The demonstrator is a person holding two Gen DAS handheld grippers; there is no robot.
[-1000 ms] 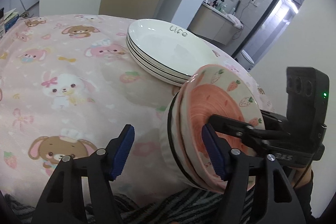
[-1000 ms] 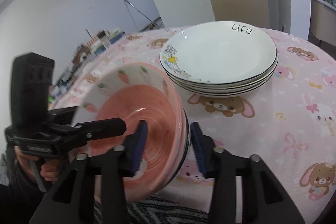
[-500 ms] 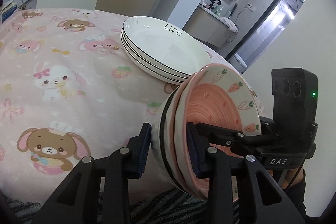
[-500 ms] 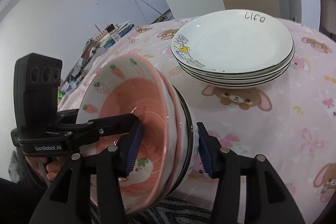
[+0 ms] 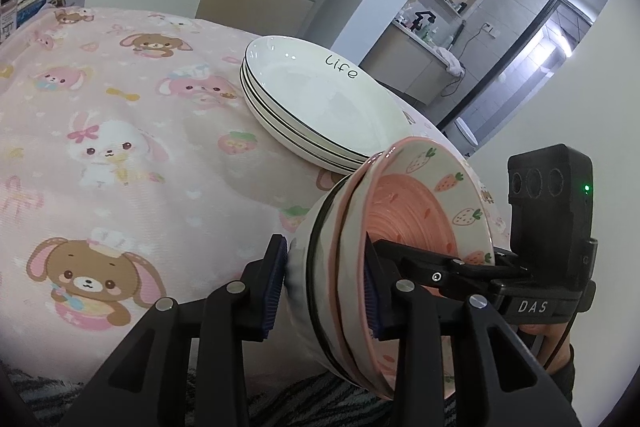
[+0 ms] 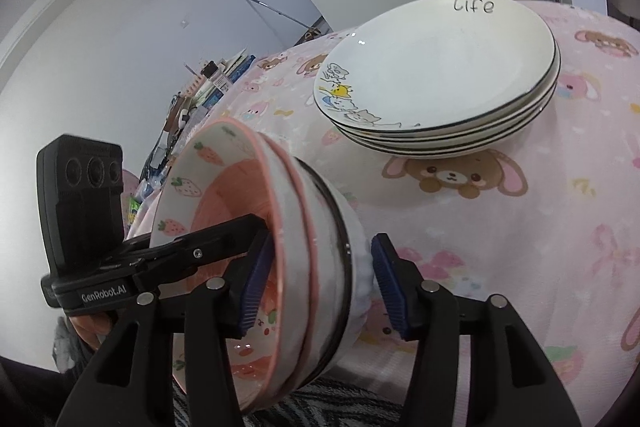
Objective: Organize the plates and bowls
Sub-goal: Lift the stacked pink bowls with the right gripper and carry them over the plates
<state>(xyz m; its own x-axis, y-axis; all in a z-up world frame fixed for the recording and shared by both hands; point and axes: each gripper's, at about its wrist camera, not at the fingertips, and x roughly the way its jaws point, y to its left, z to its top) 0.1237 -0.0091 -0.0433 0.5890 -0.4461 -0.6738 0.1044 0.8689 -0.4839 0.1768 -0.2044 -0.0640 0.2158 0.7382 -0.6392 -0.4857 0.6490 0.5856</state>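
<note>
Near the table's front edge, both grippers pinch a tipped stack of nested bowls (image 5: 400, 227): left gripper (image 5: 326, 285) and right gripper (image 6: 314, 287) each squeeze the rims and base. Looks like mid-carry; next they'd need to level it and set it beside the plates (image 6: 440, 75) gently.

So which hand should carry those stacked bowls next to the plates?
Probably left: the left gripper clamps the bowl stack from base to inside, while the right gripper seems barely touching at its outer pad.
</note>
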